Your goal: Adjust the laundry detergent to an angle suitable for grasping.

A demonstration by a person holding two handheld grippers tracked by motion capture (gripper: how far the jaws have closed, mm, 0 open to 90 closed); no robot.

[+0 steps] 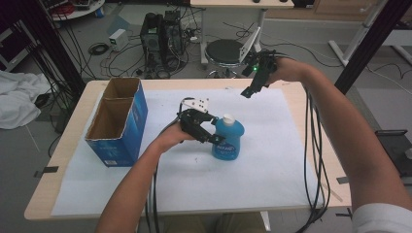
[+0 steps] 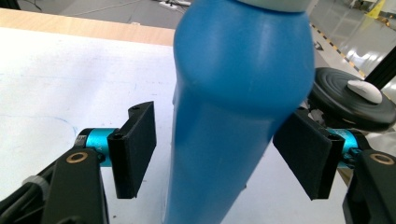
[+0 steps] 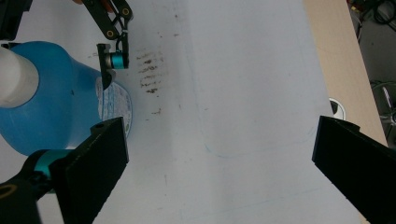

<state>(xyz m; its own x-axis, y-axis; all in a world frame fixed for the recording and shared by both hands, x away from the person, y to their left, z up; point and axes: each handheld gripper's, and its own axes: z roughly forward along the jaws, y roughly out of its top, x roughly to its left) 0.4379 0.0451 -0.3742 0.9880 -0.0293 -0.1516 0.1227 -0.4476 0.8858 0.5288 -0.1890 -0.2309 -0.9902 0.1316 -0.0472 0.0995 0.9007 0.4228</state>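
— Jaws on the left gripper point(image 1: 214, 130)? 
— Parted either side of the blue plastic bottle point(image 1: 228, 139), left pad clear of it. Bottle upright on the white paper sheet point(image 1: 252, 184) (label print unreadable).
— Right gripper point(image 1: 248, 91)? 
— Wide apart, holding nothing, raised.

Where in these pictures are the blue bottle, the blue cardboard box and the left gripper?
blue bottle point(image 1: 228, 141): high view, on its label face.
blue cardboard box point(image 1: 127, 130): high view, on its blue side wall.
left gripper point(image 1: 216, 130): high view, midway between its fingertips, beside the bottle.
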